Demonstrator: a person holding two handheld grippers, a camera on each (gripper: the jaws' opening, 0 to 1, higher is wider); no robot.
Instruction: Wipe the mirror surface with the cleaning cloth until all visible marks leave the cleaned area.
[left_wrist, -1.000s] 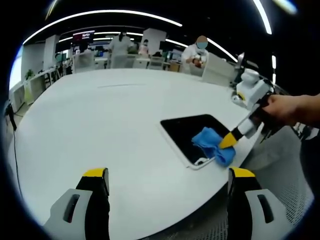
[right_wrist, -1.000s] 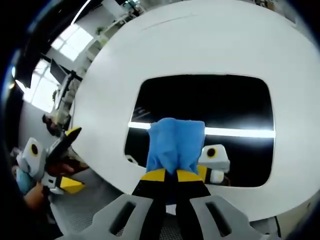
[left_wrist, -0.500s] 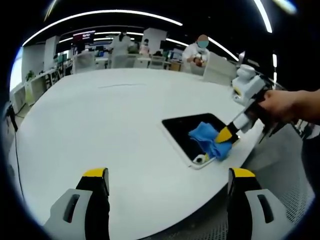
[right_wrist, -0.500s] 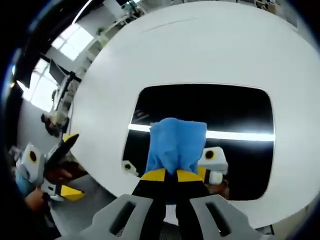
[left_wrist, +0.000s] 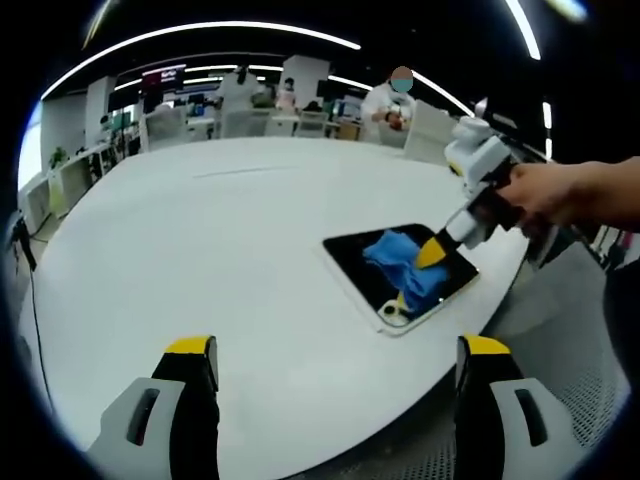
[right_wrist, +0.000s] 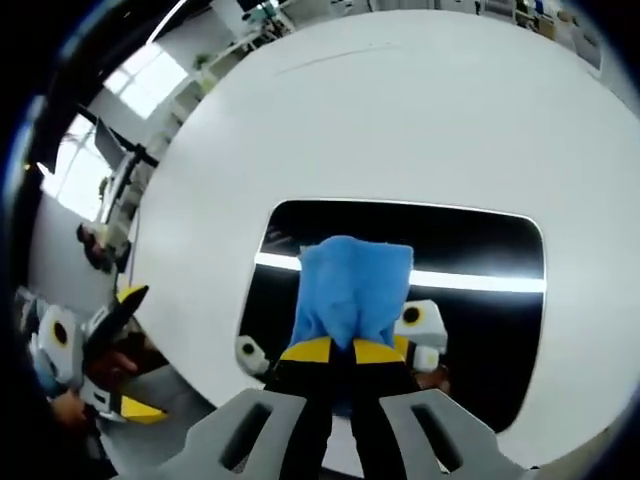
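My right gripper (right_wrist: 335, 350), jaws clamped on the blue cloth (right_wrist: 353, 285), had slid further up the mirror (right_wrist: 480, 320); left gripper (left_wrist: 335, 355) jaws gaped

The left gripper (left_wrist: 335, 360) has grey jaws with slotted bodies, black inner faces and yellow tips, while the right gripper (right_wrist: 340, 350), held by a bare hand (left_wrist: 545, 195), has the same grey, black and yellow jaws and a white body.

The mirror (right_wrist: 470, 260) surface was glossy and dark. The cleaning cloth (right_wrist: 352, 290) was soft blue fabric. The counter (left_wrist: 200, 260) was smooth matt white.
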